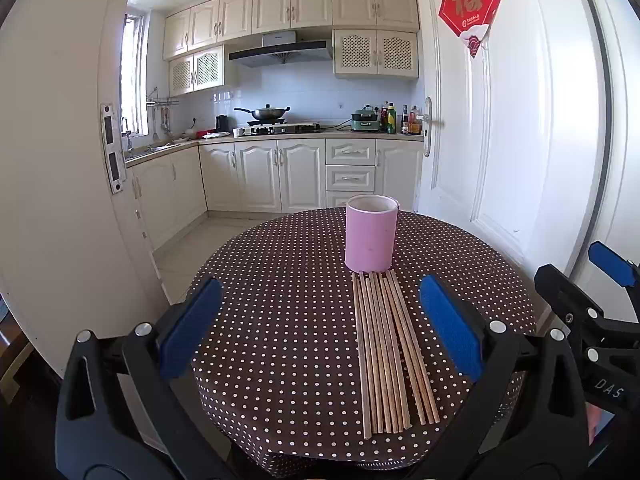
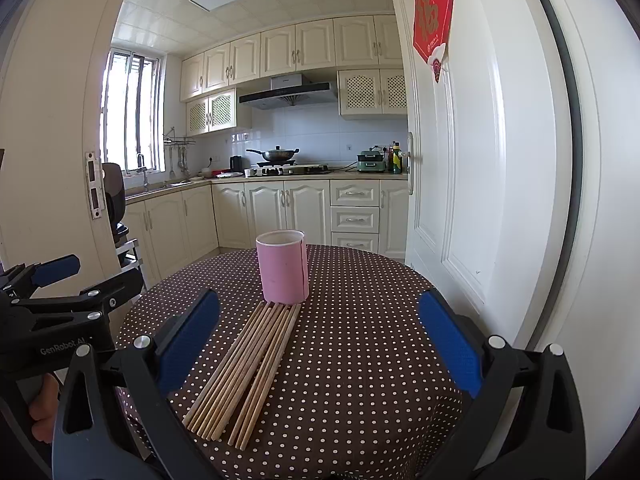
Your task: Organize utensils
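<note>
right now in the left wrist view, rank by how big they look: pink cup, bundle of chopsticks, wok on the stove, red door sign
1. bundle of chopsticks, longest span
2. pink cup, similar area; nearness inflates both, so this order is unsure
3. red door sign
4. wok, smallest, though it is far away

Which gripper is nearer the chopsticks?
Left, marginally. The left gripper frames the chopsticks almost head-on; the right gripper sits off to their right. Both open.

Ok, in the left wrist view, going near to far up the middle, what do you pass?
Chopsticks lying flat on the dotted tablecloth → upright pink cup at their far tips → white lower cabinets → stove with the wok → range hood.
</note>
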The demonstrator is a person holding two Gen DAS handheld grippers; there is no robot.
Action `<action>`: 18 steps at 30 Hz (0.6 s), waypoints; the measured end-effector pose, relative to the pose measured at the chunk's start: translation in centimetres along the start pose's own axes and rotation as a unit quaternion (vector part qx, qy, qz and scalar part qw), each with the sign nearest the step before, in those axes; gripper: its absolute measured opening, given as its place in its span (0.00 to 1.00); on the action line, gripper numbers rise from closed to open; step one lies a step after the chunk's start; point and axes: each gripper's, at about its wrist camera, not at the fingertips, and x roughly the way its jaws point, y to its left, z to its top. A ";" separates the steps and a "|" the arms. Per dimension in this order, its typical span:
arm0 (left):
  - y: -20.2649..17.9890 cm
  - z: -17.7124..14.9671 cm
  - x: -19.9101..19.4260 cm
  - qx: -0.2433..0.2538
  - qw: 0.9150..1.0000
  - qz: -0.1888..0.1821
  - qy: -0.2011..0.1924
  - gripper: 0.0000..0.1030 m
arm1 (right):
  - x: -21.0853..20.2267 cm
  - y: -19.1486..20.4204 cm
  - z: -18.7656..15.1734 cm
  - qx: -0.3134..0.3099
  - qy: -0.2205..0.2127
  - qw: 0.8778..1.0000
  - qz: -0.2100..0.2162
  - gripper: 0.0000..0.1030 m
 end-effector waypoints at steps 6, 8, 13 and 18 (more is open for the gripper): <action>0.0 0.1 0.0 -0.001 1.000 0.000 -0.001 0.94 | 0.0 -0.1 -0.1 0.002 -0.001 1.000 0.000 0.93; 0.0 0.0 0.1 -0.001 1.000 0.000 0.000 0.94 | 0.0 -0.2 -0.2 0.003 0.000 1.000 0.000 0.93; 0.0 0.0 0.5 -0.001 1.000 -0.001 0.005 0.94 | 0.8 -0.4 -0.3 0.016 0.015 1.000 -0.003 0.93; 0.5 -0.1 1.9 -0.008 1.000 -0.011 0.027 0.94 | 2.4 -1.2 -0.4 0.053 0.045 0.997 0.018 0.93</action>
